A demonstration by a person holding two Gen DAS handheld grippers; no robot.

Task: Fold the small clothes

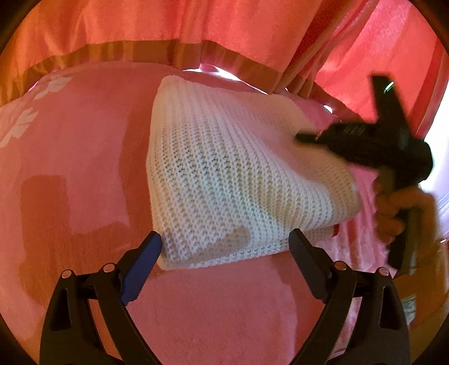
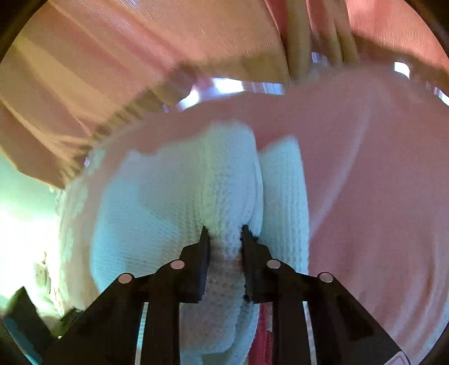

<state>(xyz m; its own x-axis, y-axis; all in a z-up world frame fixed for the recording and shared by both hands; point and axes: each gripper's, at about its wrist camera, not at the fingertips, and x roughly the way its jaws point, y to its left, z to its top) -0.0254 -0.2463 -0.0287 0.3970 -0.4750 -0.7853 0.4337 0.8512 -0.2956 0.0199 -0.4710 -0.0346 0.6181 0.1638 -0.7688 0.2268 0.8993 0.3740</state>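
**Nearly folded: white knit on the pink bed**

Left view: the folded white ribbed knit garment (image 1: 224,174) lies on the pink fleece bed cover (image 1: 84,168); the left hand-held gripper (image 1: 226,241) gapes, empty, at its near edge.

Right view: the right hand-held gripper (image 2: 223,233) pinches the garment's fold; best keep layers aligned.

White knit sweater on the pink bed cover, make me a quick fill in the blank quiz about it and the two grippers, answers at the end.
1. The white knit sweater lies folded on a bed cover whose colour is ____.
2. The left gripper is ____, its fingers either side of the sweater's near edge.
3. The right gripper is shut on the ____.
4. Behind the bed hangs a pink ____.

Answers: pink; open; sweater; curtain
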